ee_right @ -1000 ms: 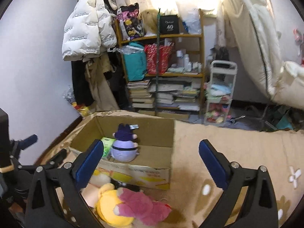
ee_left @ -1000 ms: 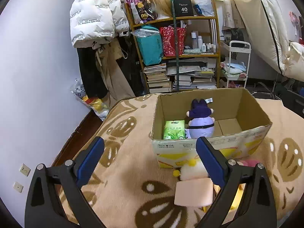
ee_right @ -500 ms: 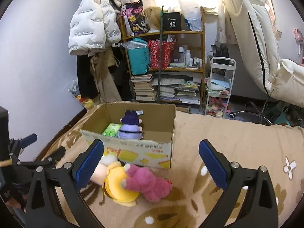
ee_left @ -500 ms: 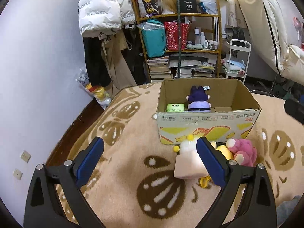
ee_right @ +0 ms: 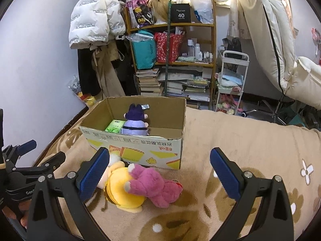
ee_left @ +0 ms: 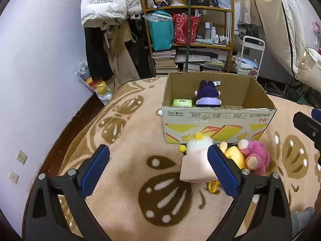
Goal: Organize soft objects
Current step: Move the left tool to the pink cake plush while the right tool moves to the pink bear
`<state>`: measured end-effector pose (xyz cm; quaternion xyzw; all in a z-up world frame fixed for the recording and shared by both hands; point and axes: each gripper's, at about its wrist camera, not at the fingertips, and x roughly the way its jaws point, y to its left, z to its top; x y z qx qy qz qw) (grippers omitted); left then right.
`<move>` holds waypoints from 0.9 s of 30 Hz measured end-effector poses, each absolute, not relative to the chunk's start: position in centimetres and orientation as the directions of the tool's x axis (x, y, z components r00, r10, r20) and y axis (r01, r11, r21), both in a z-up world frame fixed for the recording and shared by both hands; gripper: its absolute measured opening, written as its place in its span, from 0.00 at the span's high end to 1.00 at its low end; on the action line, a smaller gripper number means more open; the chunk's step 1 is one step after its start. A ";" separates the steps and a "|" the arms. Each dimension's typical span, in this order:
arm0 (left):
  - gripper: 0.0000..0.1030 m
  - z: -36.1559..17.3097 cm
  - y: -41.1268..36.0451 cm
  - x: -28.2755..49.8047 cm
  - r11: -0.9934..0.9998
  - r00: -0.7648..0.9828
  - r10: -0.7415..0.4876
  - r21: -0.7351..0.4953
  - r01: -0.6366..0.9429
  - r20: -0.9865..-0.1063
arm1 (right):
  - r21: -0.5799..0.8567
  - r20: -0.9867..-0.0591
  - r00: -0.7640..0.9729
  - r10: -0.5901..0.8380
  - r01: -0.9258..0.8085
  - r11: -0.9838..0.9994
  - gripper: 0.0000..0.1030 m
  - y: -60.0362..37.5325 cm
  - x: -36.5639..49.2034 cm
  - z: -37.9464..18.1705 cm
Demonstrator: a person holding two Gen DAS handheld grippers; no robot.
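An open cardboard box [ee_left: 218, 128] [ee_right: 140, 152] stands on the beige bed blanket. Inside it sit a purple plush [ee_left: 207, 96] [ee_right: 135, 122] and a green tissue pack [ee_left: 182, 102] [ee_right: 114, 125]. In front of the box lie a pink-and-white plush [ee_left: 195, 164], a yellow plush [ee_left: 233, 154] [ee_right: 122, 188] and a pink plush [ee_left: 255, 156] [ee_right: 158, 186]. My left gripper [ee_left: 158, 168] is open and empty, a little back from the pink-and-white plush. My right gripper [ee_right: 159, 170] is open and empty above the pink plush.
A cluttered shelf [ee_left: 190, 30] with bags and books stands behind the bed. Coats [ee_left: 108, 6] hang at the left wall. A white trolley [ee_right: 230, 80] and a pale chair [ee_right: 280, 40] are at the right. The bed's left edge drops to a dark floor [ee_left: 80, 116].
Both grippers have drawn back and up from the box. The plushes in front of the box now show fully. Both stay open.
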<state>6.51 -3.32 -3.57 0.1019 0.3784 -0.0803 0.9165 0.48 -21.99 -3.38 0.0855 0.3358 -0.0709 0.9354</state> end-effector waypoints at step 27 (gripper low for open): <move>0.06 -9.6 -7.8 9.8 0.935 0.544 -0.025 0.172 0.309 -0.839 | 0.117 -0.747 0.662 -0.059 0.218 0.969 0.00 -22.2 4.9 -7.6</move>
